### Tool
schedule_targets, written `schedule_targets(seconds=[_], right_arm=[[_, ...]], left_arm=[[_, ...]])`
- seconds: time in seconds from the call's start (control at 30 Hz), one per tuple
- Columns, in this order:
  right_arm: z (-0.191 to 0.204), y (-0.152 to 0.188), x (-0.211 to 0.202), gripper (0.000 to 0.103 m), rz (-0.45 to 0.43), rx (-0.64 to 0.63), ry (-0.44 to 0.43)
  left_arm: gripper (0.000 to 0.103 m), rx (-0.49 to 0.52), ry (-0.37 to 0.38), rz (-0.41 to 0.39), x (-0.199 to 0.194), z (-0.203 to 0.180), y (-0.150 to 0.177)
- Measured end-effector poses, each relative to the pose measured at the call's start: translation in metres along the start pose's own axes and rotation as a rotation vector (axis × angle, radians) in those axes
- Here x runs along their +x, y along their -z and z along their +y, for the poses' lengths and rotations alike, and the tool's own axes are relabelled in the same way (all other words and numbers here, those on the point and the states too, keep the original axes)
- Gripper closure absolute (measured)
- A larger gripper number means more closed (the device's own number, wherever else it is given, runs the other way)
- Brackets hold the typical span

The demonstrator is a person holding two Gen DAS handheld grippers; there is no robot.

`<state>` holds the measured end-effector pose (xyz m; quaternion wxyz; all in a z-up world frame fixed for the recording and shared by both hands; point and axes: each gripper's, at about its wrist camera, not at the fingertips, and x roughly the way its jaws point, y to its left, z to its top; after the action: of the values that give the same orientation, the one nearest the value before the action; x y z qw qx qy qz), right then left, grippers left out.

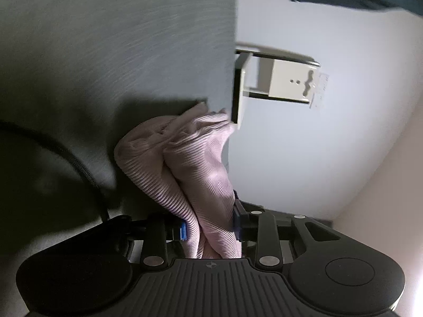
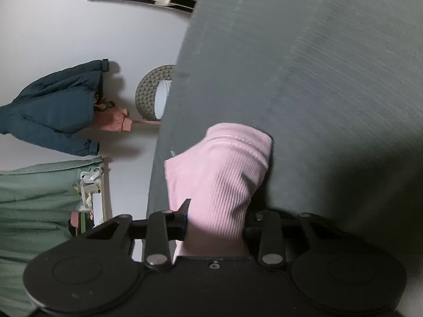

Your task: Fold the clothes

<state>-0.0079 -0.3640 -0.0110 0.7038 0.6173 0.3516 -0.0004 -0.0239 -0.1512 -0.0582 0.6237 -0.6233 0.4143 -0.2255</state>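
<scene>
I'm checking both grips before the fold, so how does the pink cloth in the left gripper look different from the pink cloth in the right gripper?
In the left gripper the pink cloth is bunched into several crumpled folds; in the right gripper the cloth lies smoother and flatter. The right shows a stitched hem; the left shows none. Both grippers are shut on ribbed pink fabric over the grey surface.

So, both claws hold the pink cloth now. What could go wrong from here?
1. The left claw grips a thick, bunched wad of the pink ribbed garment, not one clean edge, so layers may slip out unevenly.
2. The right claw holds the garment near its stitched hem; unequal pulling could give a crooked fold.
3. A black cable lies on the grey surface beside the left claw and might snag.
</scene>
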Motion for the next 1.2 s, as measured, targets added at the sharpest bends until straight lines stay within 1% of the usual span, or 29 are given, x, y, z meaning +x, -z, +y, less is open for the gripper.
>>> schedule_targets(seconds=[0.03, 0.13, 0.27, 0.37, 0.5, 0.63, 0.7, 0.73, 0.8, 0.87, 0.9, 0.97, 1.0, 1.07, 1.13, 1.2], right_arm=[[0.006, 0.001, -0.001, 0.073, 0.001, -0.022, -0.002], [0.032, 0.006, 0.000, 0.073, 0.012, -0.095, -0.008], [0.077, 0.012, 0.014, 0.073, 0.051, -0.183, -0.008], [0.115, 0.024, 0.036, 0.073, 0.098, -0.257, -0.006], [0.168, 0.050, 0.083, 0.073, 0.192, -0.333, -0.045], [0.221, 0.088, 0.142, 0.073, 0.317, -0.407, -0.127], [0.237, 0.108, 0.165, 0.073, 0.366, -0.432, -0.182], [0.242, 0.118, 0.177, 0.073, 0.390, -0.434, -0.214], [0.246, 0.133, 0.203, 0.073, 0.431, -0.404, -0.272], [0.240, 0.140, 0.226, 0.073, 0.456, -0.354, -0.314], [0.235, 0.142, 0.242, 0.073, 0.465, -0.331, -0.325], [0.220, 0.144, 0.268, 0.073, 0.475, -0.304, -0.317], [0.211, 0.144, 0.279, 0.073, 0.480, -0.295, -0.301], [0.190, 0.145, 0.296, 0.073, 0.487, -0.288, -0.227], [0.175, 0.143, 0.301, 0.073, 0.475, -0.304, -0.155], [0.164, 0.138, 0.296, 0.073, 0.459, -0.333, -0.104]], left_arm=[[0.072, 0.041, -0.003, -0.014, -0.003, -0.007, 0.000], [0.072, 0.109, 0.015, -0.060, -0.014, -0.024, -0.004], [0.072, 0.139, 0.041, -0.143, -0.037, -0.044, -0.019], [0.072, 0.149, 0.055, -0.223, -0.060, -0.059, -0.042], [0.072, 0.143, 0.080, -0.354, -0.107, -0.075, -0.079], [0.072, 0.178, 0.094, -0.494, -0.160, -0.092, -0.123], [0.072, 0.223, 0.076, -0.542, -0.185, -0.100, -0.146], [0.072, 0.219, 0.056, -0.543, -0.188, -0.096, -0.153], [0.072, 0.204, 0.014, -0.540, -0.192, -0.087, -0.168], [0.072, 0.189, -0.027, -0.537, -0.196, -0.079, -0.183], [0.072, 0.181, -0.048, -0.535, -0.198, -0.074, -0.191], [0.072, 0.166, -0.090, -0.532, -0.202, -0.065, -0.206], [0.072, 0.158, -0.111, -0.530, -0.204, -0.061, -0.213], [0.072, 0.143, -0.152, -0.526, -0.208, -0.052, -0.228], [0.072, 0.127, -0.194, -0.523, -0.212, -0.043, -0.243], [0.072, 0.112, -0.236, -0.518, -0.216, -0.034, -0.258]])
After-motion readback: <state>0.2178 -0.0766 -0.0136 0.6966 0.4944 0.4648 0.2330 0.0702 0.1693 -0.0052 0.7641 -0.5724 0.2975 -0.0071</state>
